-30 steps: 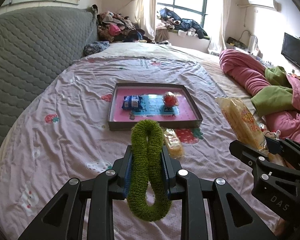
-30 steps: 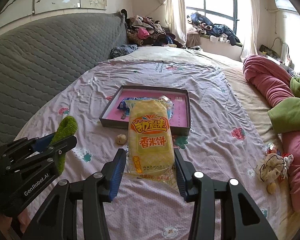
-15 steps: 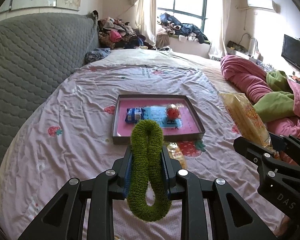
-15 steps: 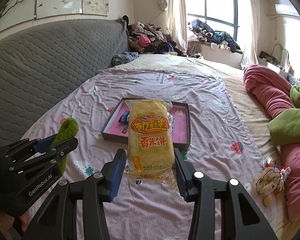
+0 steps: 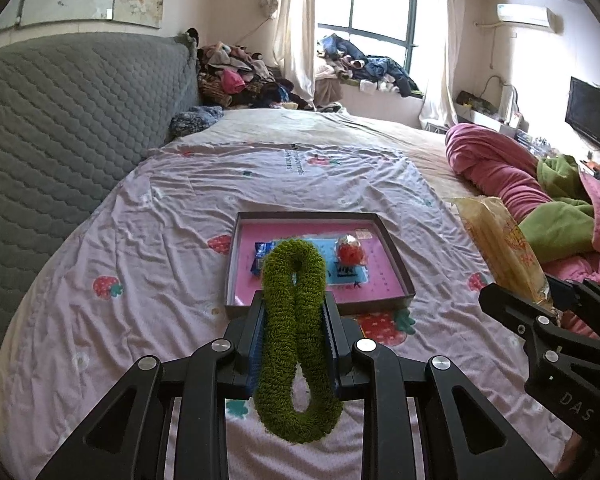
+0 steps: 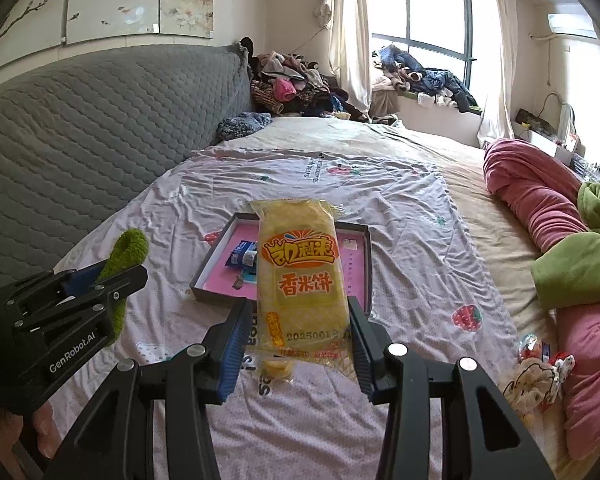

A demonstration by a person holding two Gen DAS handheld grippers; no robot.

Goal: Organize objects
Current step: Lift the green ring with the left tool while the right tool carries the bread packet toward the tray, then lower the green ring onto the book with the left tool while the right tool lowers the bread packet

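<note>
Yellow snack pack (image 6: 302, 276) hides tray (image 6: 214, 252) middle; tray items partly covered.

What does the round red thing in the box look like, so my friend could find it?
On the bed's strawberry-print sheet lies a shallow dark tray with a pink floor. Toward the tray's right side sits the red ball-shaped item, on a light blue patch. Its neighbour, the snack packet at the left, is blue and flat; this one is round and red.
</note>
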